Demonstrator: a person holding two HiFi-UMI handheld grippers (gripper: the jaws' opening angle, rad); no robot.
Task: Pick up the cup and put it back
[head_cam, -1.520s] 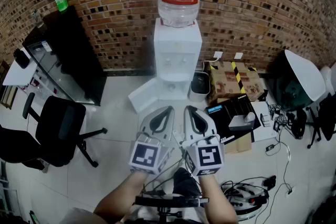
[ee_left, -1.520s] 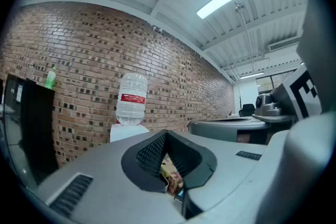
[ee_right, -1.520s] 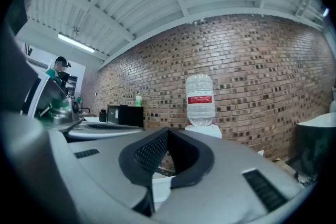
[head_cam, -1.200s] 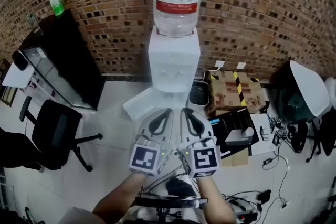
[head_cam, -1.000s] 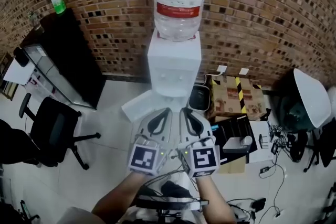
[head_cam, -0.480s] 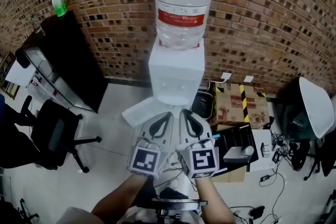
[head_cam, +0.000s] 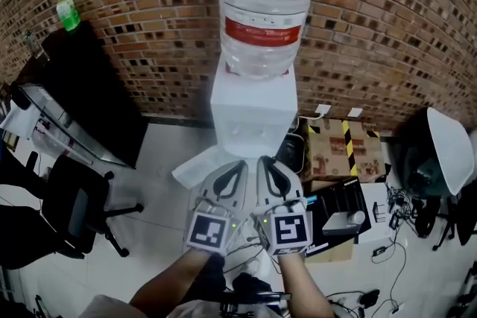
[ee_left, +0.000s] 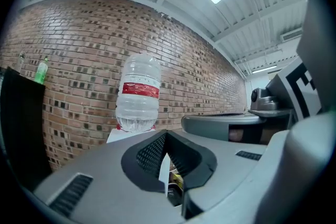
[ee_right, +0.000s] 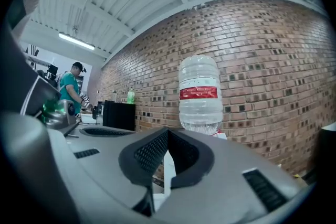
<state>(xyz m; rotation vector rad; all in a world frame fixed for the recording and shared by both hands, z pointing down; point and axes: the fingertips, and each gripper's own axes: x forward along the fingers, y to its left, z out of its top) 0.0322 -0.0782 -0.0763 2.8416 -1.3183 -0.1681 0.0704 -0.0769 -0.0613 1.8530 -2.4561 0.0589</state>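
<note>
Head view has my left gripper (head_cam: 238, 166) and right gripper (head_cam: 263, 162) near the water dispenser (head_cam: 252, 112), both jaws closed and empty, no cup visible anywhere, so the whole task seemingly lies ahead.

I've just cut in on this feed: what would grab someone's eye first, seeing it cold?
The big clear water bottle with a red band, neck down on a white dispenser against the brick wall, fills the top centre. Just below it, the left tongs and right tongs are held side by side, both shut and empty, pointing toward the dispenser. No cup shows in any view.
</note>
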